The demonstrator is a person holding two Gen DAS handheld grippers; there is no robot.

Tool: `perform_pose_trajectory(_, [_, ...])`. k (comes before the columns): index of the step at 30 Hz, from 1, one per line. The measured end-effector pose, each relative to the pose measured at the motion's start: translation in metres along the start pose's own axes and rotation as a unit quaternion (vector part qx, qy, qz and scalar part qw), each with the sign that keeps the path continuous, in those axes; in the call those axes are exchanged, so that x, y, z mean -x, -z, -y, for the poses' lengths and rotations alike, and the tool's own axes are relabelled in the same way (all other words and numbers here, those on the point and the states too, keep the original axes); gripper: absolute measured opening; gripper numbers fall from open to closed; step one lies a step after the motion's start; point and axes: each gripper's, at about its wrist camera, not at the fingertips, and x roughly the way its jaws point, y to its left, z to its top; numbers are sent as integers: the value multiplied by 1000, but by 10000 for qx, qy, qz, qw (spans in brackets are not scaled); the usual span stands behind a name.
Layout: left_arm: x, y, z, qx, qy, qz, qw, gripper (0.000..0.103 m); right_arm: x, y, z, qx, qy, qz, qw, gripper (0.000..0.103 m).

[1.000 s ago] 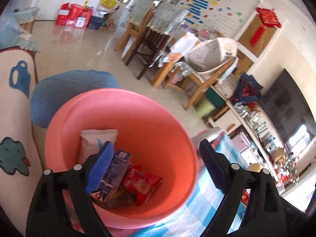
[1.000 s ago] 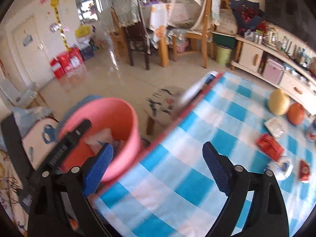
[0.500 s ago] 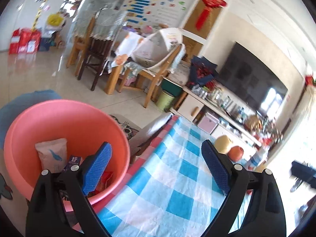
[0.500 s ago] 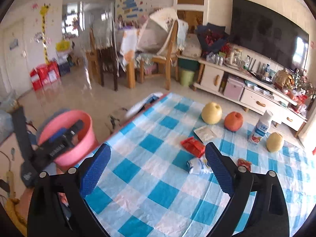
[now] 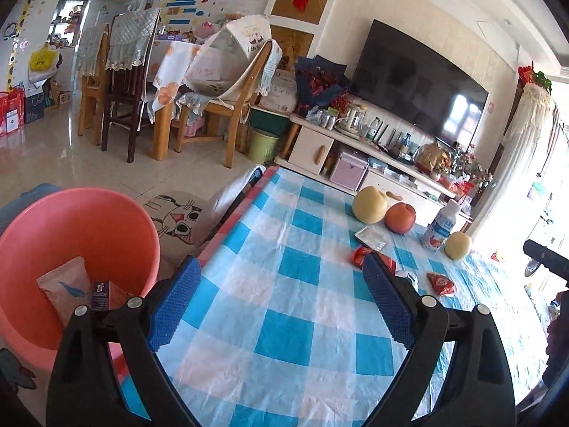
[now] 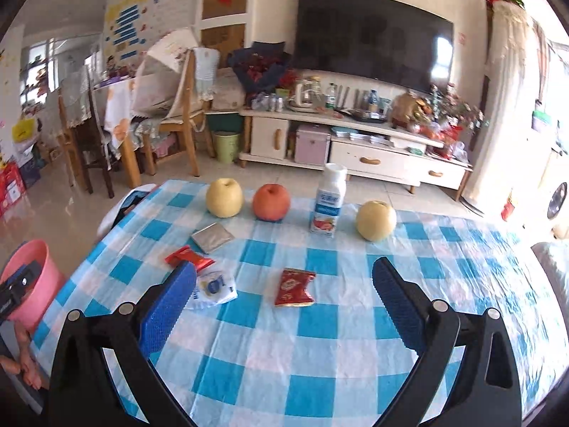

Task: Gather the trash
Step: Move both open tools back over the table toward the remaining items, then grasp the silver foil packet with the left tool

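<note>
Trash lying across the checked table (image 5: 277, 323) in the left wrist view: red wrapper (image 5: 359, 254) right of centre, partly hidden behind the right pad; another red packet (image 5: 441, 283) further right; silver sachet (image 5: 371, 237) just above them. Sitting beyond these, near the far edge: pear (image 5: 370, 204), apple (image 5: 400, 217), bottle (image 5: 439, 230), second pear (image 5: 458, 245). Standing at lower left, beside the table: pink bucket (image 5: 106, 213), holding a pale pouch (image 5: 65, 290) and a dark carton (image 5: 100, 293). Hanging over the near table edge at bottom centre: left gripper (image 5: 279, 304), jaws spread wide, gripping nothing.

Showing in the right wrist view, the same trash mid-frame on the table (image 6: 320, 356): red packet (image 6: 294, 287) at centre, white wrapper (image 6: 213, 290) left of it touching the left pad's edge, red wrapper (image 6: 190, 258) just above that, silver sachet (image 6: 212, 237) higher still. Lining up in a row above: pear (image 6: 224, 197), apple (image 6: 271, 201), bottle (image 6: 329, 201), second pear (image 6: 376, 220). Peeking in at far left: bucket (image 6: 33, 284). Hovering at bottom centre: right gripper (image 6: 284, 304), jaws opening, nearly at full spread, nothing between the pads.
</note>
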Motion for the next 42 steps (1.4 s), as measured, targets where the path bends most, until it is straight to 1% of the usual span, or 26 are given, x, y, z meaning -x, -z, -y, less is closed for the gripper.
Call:
perform_pose_trajectory(2, [-5, 2, 5, -74, -81, -154, 9998, 93, -2, 0, 20, -211, 255, -48, 9994, 98])
perform_pose_trajectory(6, [-13, 5, 14, -224, -105, -317, 9992, 93, -7, 0, 54, -645, 435, -17, 9970, 98])
perform_pose_trajectory(8, [-17, 7, 22, -341, -92, -371, 9987, 93, -11, 0, 66, -748, 459, -52, 9961, 98])
perform_pose_trajectory(13, [-34, 12, 44, -530, -16, -622, 9967, 93, -23, -3, 78, -889, 265, -28, 9957, 98])
perform_pose_trajectory(16, [-46, 15, 61, -592, 198, -774, 9950, 93, -34, -2, 80, -931, 108, -63, 9956, 98])
perform_pose_trajectory(19, [-64, 18, 79, -683, 343, -996, 9921, 93, -52, -1, 77, -863, -44, -265, 9959, 98])
perform_pose_trajectory(22, [-86, 16, 100, -817, 391, -1092, 9899, 93, -67, 2, 75, -834, -112, -427, 9955, 98])
perform_pose_trajectory(27, [-130, 3, 125, -691, 484, -1308, 9878, 93, -89, 4, 71, -773, -161, -677, 9946, 98])
perform_pose_trajectory(29, [-150, -1, 137, -890, 459, -1357, 9857, 93, -98, 6, 69, -755, -263, -845, 9932, 98])
perform_pose_trajectory(30, [-161, -3, 145, -1071, 420, -1396, 9835, 93, -104, 7, 67, -716, -304, -962, 9923, 98])
perform_pose_trajectory(32, [-182, -6, 159, -1403, 444, -1539, 9771, 93, -113, 12, 63, -584, -249, -1148, 9914, 98])
perform_pose_trajectory(34, [-203, -8, 173, -1753, 529, -1736, 9676, 93, -122, 17, 57, -456, -314, -1333, 9895, 98])
perform_pose_trajectory(35, [-214, -9, 180, -1970, 571, -1848, 9611, 93, -128, 20, 56, -385, -321, -1434, 9884, 98])
perform_pose_trajectory(37, [-231, -10, 188, -2289, 583, -1988, 9512, 93, -137, 26, 54, -321, -306, -1591, 9863, 98])
perform_pose_trajectory(39, [-246, -12, 195, -2491, 625, -2076, 9439, 93, -147, 30, 56, -405, -440, -1721, 9833, 98])
perform_pose_trajectory(41, [-260, -13, 199, -2568, 697, -2233, 9377, 93, -157, 33, 59, -592, -538, -1859, 9793, 98])
perform_pose_trajectory(42, [-268, -12, 202, -2642, 662, -2297, 9344, 93, -160, 33, 60, -702, -591, -1918, 9771, 98])
